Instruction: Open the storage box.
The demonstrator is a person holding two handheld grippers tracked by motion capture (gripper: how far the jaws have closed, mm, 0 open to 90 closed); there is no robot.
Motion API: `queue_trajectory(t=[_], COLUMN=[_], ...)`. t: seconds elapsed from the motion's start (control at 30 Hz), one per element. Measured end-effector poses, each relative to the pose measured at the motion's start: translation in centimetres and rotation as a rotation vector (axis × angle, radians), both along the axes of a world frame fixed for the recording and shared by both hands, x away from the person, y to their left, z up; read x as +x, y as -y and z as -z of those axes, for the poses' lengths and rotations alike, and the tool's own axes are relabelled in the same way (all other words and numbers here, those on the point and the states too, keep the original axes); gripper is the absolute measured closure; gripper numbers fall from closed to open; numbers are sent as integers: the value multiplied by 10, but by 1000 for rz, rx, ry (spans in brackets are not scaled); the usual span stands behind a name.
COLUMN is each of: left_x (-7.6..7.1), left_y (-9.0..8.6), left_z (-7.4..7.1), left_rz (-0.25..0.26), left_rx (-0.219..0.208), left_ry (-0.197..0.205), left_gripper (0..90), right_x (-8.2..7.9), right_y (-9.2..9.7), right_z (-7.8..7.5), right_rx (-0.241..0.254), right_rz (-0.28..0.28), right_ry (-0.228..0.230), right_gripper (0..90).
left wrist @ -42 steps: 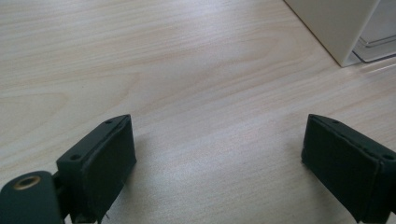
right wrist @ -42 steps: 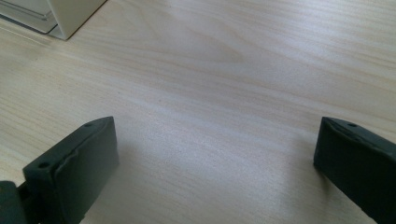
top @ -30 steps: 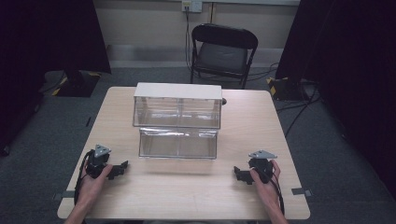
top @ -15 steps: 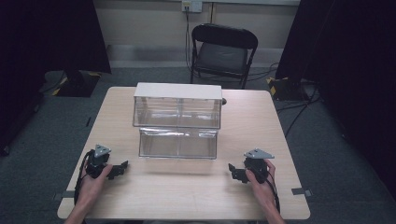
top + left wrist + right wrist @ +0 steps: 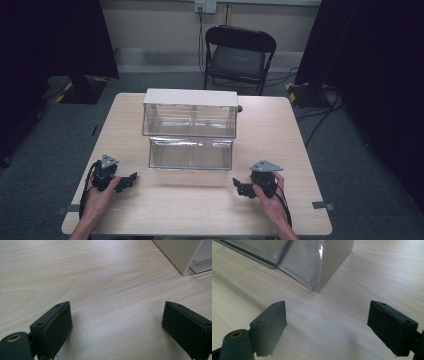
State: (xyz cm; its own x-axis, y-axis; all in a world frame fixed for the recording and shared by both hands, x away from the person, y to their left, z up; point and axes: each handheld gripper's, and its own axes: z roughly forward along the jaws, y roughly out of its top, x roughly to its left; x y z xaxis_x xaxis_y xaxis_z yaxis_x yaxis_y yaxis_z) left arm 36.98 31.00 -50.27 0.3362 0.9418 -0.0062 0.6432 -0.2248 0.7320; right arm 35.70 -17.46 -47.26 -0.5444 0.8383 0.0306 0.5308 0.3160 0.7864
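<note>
Table (image 5: 200, 210): pale wood, seen from above in the high view; it bears the box and both grippers.
Chair (image 5: 237, 55): black folding chair on the floor beyond the table's far edge, facing the table.
Box (image 5: 190, 112): clear-walled with a white top, standing at the middle of the table, nearer its far edge.
Drawer (image 5: 191, 154): clear, at the foot of the box and jutting out toward the person; nothing can be made out inside it.
Left gripper (image 5: 131, 180): held low over the table near its front left, well to the left of the drawer. Its jaws point toward the middle and stand wide apart, with bare wood between them. In its own view a white corner of the box shows at the upper right, apart from the jaws.
Right gripper (image 5: 241, 187): held near the front right of the table, just off the drawer's right front corner and not touching it. Its jaws stand wide in its own view, with nothing between them. The clear corner sits ahead of them, slightly blurred.
</note>
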Motion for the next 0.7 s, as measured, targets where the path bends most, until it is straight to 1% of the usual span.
queue_trajectory(t=[0.07,0.2,0.37,0.47,0.57,0.7], left_x=[0,0,0,0,0,0], left_y=[0,0,0,0,0,0], left_z=[0,0,0,0,0,0], left_rz=[0,0,0,0,0,0], left_rx=[0,0,0,0,0,0], left_ry=[0,0,0,0,0,0], left_gripper=[88,88,88,88,88,88], right_x=[0,0,2,3,7,13], right_y=[-3,-8,-12,-15,-18,-26], right_z=[-3,-8,-13,-15,-17,-19], right_rx=[11,30,19,28,22,29], right_rz=[-9,-17,-34,-43,-54,-69], right_ry=[4,-4,-9,-10,-14,-14], right_gripper=[150,150,148,148,145,142])
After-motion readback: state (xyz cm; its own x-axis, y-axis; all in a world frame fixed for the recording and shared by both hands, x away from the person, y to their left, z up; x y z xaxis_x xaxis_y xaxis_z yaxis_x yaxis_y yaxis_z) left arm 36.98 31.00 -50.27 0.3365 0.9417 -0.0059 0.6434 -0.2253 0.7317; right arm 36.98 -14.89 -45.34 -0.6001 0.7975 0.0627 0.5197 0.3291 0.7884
